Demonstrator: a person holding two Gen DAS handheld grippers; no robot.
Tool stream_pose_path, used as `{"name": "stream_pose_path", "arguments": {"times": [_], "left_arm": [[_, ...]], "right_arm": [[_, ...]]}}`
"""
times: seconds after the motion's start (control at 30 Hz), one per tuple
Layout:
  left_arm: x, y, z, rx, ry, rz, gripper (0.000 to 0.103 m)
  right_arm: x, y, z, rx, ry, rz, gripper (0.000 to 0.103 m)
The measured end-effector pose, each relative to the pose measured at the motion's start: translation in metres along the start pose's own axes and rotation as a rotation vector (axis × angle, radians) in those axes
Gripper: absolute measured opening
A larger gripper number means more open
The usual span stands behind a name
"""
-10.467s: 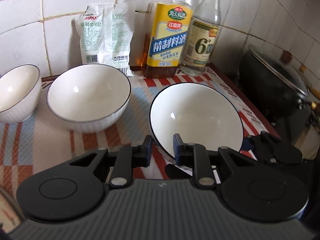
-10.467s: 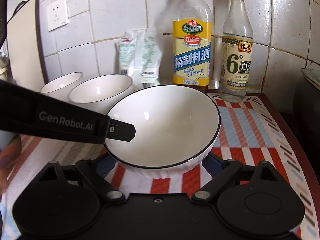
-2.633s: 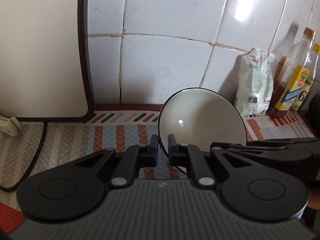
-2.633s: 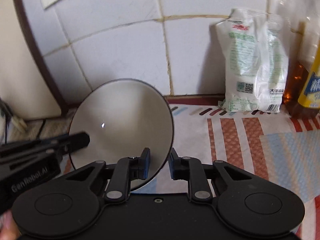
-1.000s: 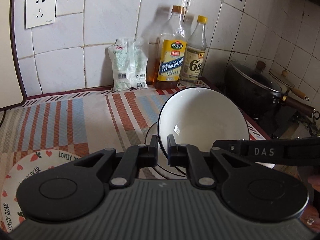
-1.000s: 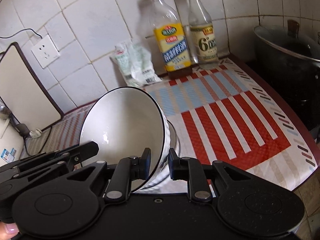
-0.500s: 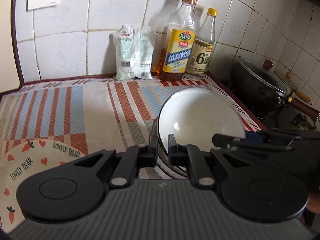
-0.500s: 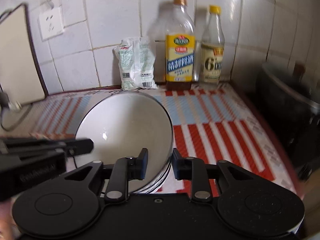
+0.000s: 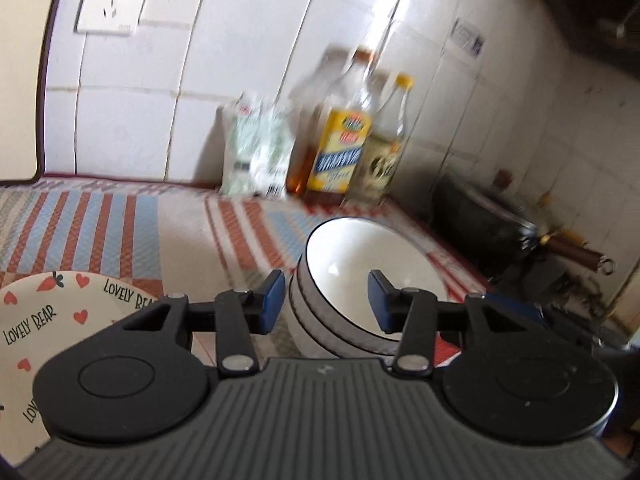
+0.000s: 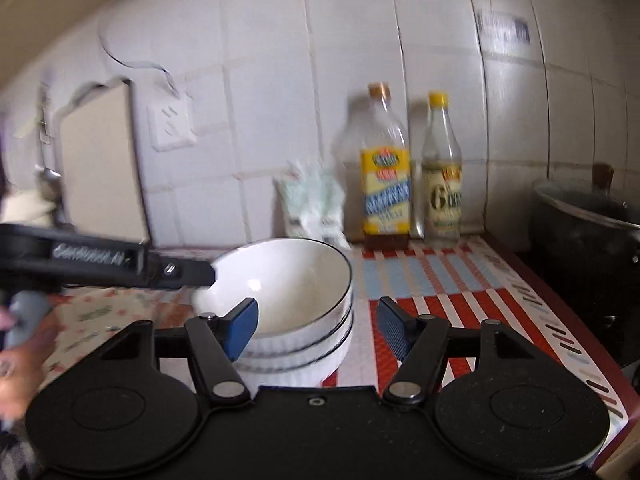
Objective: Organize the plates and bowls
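Three white bowls with dark rims sit nested in a stack (image 9: 360, 276) (image 10: 288, 296) on the striped mat. In the left wrist view my left gripper (image 9: 326, 300) has its jaws opening. The stack's near-left rim lies between the blue pads, which do not touch it. My right gripper (image 10: 318, 328) is also opening, its pads (image 10: 394, 330) spread either side of the stack's near rim without pressing it. From the right wrist view the left gripper (image 10: 120, 262) reaches in from the left, its tip by the top bowl's rim. A "LOVELY BEAR" plate (image 9: 44, 320) lies left of the stack.
Against the tiled wall stand a salt bag (image 9: 256, 152), a yellow-labelled bottle (image 10: 386, 184) and a clear bottle (image 10: 442, 188). A black lidded pot (image 10: 588, 248) sits on the right. A person's hand (image 10: 16, 344) holds the left gripper. A board (image 10: 100, 172) leans at the left.
Both grippers were shut on the top bowl's rim; both have let go and opened. The bowl has dropped level into the stack, and both grippers have drawn back.
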State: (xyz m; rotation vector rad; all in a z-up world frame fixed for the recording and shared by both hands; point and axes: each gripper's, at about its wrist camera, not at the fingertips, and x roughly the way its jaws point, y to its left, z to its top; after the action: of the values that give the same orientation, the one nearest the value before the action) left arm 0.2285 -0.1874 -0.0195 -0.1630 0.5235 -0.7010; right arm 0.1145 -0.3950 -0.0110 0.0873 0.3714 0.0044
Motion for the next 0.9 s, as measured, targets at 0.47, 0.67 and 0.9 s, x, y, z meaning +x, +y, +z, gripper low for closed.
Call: {"name": "stream_pose_path", "arguments": {"times": [0.47, 0.67, 0.9], "left_arm": [[-0.026, -0.016, -0.06, 0.226, -0.085, -0.124, 0.074], [-0.014, -0.018, -0.068, 0.277, -0.072, -0.089, 0.093], [0.003, -0.025, -0.066, 0.354, 0.015, -0.075, 0.097]], "right_arm": [[-0.002, 0.01, -0.07, -0.14, -0.083, 0.076, 0.103], [0.021, 0.002, -0.074, -0.141, -0.054, 0.13, 0.103], [0.051, -0.008, -0.058, -0.187, 0.046, 0.187, 0.103]]}}
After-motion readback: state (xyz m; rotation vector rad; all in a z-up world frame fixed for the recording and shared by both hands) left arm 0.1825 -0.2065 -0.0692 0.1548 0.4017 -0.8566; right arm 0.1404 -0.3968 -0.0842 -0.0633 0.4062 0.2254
